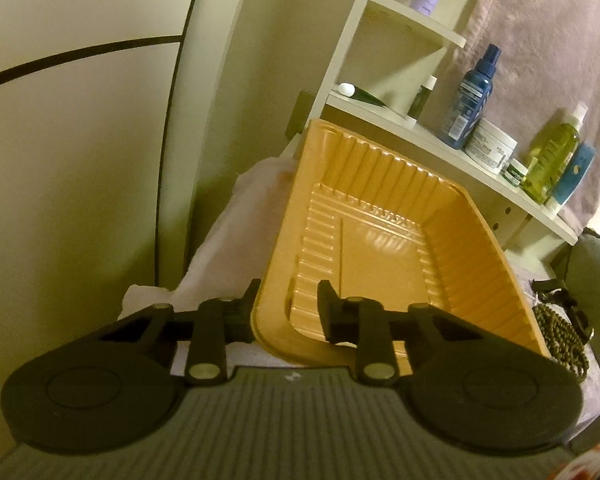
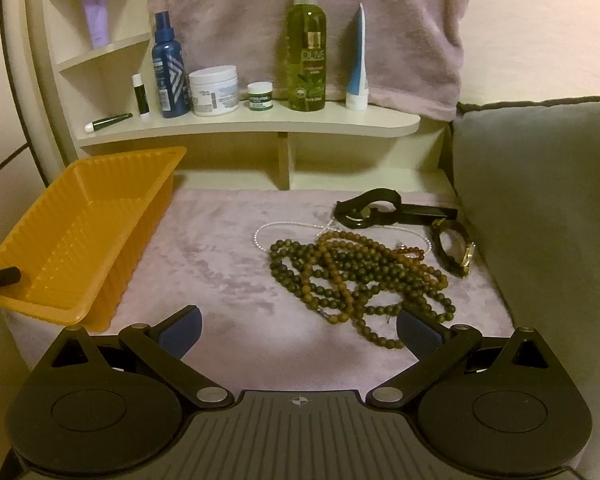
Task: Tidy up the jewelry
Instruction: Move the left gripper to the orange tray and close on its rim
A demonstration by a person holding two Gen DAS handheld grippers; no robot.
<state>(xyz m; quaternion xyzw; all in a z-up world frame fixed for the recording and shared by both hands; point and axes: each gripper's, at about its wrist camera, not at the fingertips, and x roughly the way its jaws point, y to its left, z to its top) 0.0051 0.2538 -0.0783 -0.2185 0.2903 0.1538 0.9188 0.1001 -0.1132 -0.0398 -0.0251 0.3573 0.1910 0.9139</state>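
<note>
- Two tools are at work: the left tool (image 1: 288, 304) straddles the near corner rim of the orange tray (image 1: 380, 240), one finger outside the wall and one inside; whether the pads already press the rim I cannot tell.
- The right tool (image 2: 298, 330) hangs with its jaws wide apart and nothing between them, above the mauve cloth (image 2: 220, 248), near the edge of the bead pile.
- Jewelry lies well apart from the tray on the cloth: tangled green and brown bead necklaces (image 2: 360, 280), a thin white bead strand (image 2: 284, 228), a gold-faced watch (image 2: 458, 254) and a black strap (image 2: 380, 208).
- By my judgement the bead strands are light, limp and tangled; pinching one loop at the near edge may drag the others along.
- The tray looks thin and flexible; a rim grip could bend it.
- Only the right wrist view shows the whole pile and the left tool's finger (image 2: 4, 276) at the tray; the left view shows the rim grip closely, with just a few beads at its edge.
</note>
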